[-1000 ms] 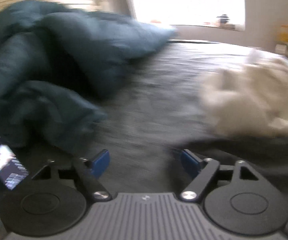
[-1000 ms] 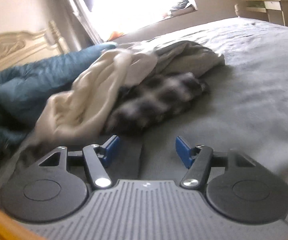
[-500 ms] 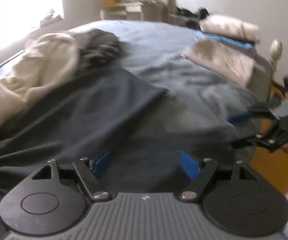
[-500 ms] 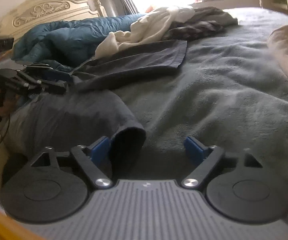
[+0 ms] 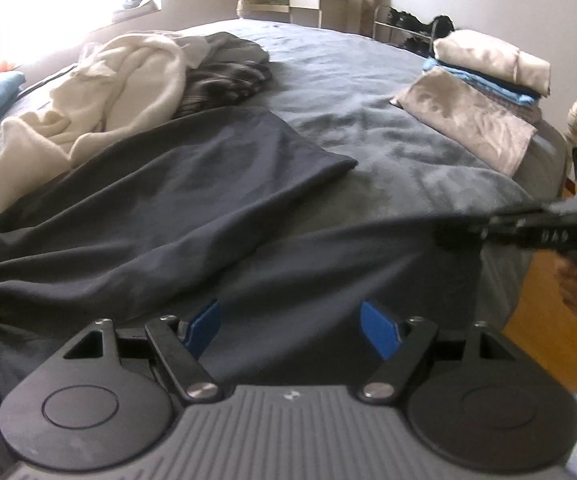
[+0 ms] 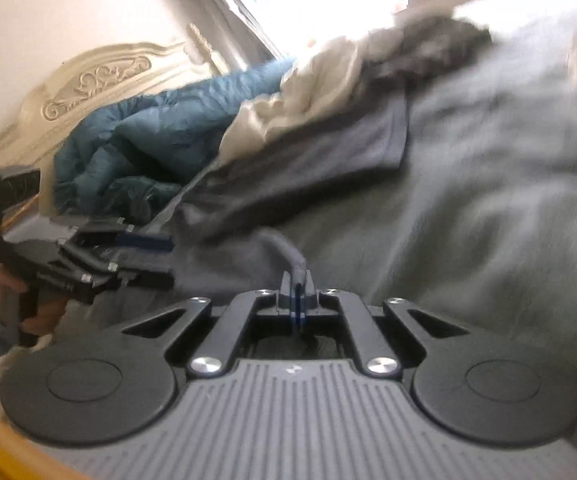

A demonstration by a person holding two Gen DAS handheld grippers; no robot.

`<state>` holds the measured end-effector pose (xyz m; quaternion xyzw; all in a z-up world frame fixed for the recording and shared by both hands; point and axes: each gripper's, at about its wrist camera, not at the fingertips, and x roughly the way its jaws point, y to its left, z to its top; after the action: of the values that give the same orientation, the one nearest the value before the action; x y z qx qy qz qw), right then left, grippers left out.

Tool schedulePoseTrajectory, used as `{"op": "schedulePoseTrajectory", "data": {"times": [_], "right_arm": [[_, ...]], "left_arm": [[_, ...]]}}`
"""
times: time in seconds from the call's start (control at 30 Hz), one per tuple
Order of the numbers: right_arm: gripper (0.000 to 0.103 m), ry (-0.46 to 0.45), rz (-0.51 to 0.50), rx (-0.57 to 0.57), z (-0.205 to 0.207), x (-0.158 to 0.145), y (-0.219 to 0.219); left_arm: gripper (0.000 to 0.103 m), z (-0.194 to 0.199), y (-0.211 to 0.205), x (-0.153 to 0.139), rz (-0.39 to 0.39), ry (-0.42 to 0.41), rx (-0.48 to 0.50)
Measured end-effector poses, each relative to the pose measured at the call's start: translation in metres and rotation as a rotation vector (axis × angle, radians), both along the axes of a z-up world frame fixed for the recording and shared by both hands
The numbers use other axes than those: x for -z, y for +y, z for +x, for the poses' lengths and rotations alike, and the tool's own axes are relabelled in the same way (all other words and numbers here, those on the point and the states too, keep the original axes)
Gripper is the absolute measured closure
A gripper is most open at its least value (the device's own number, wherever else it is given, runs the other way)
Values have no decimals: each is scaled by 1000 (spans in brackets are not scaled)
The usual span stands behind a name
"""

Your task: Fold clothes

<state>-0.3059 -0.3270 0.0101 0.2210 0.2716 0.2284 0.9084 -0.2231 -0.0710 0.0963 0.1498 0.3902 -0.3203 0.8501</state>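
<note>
A dark navy garment [image 5: 192,200] lies spread and creased across the grey bed [image 5: 388,152]. My left gripper [image 5: 291,326] hovers open over its near edge, and its blue pads [image 5: 204,322] stand wide apart with only cloth beneath them. At the bed's right edge a hand holds my right gripper [image 5: 444,236], which pinches the garment's hem. In the right wrist view the right gripper [image 6: 298,300] is shut, and a raised fold of the dark garment [image 6: 284,248] runs into its pads. The left gripper [image 6: 156,258] shows there at the left, open.
A cream garment [image 5: 100,92] and a dark plaid one [image 5: 224,80] are heaped at the far left. Folded clothes [image 5: 488,64] are stacked on the far right corner. A teal duvet [image 6: 148,140] lies by the carved headboard [image 6: 100,76]. Wooden floor [image 5: 536,300] is to the right.
The left view swung from the teal duvet round to the spread garment, then steadied. The right gripper came to the bed's edge and shut its open jaws on a fold of the garment.
</note>
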Motion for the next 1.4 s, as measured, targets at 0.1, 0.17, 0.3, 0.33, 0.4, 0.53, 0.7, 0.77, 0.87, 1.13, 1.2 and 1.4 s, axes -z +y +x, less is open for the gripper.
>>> {"op": "schedulePoseTrajectory", "data": {"times": [0.1,0.17,0.3,0.33,0.4,0.53,0.7,0.77,0.87,1.13,1.2,1.4], "right_arm": [[103,-10,-58,49,18,-16,-14],[103,-1,-104,64,35,-23,-22],[103,51,-127,60,64,-15,-33],[103,61,-119,66,67,-10,-35],[103,92,-107,58,78,1,-39],[103,99,-76,57,85,8,-45],[103,63,-95,34,99,-13,-47],[102,56,-132,32,105,-16,-43],[102,40,-154,36,113,-18,-39],[102,35,-215,18,133,-22,-33],[102,35,-217,22,136,-21,-33],[101,62,-203,13,127,-10,-42]], "left_arm": [[24,8,3,-2,-26,5,-24],[24,11,4,-2,-49,20,-34],[24,-8,4,9,-60,26,-23],[24,-19,2,13,-54,16,-6],[24,-46,2,25,-53,25,21],[25,-84,17,56,-193,243,-4],[25,-105,26,92,-281,379,-92],[25,-101,26,108,-362,451,-123],[30,-94,18,128,-457,486,-139],[33,-88,11,140,-717,522,-166],[42,-91,7,142,-758,541,-157],[42,-98,28,136,-869,495,-302]]}}
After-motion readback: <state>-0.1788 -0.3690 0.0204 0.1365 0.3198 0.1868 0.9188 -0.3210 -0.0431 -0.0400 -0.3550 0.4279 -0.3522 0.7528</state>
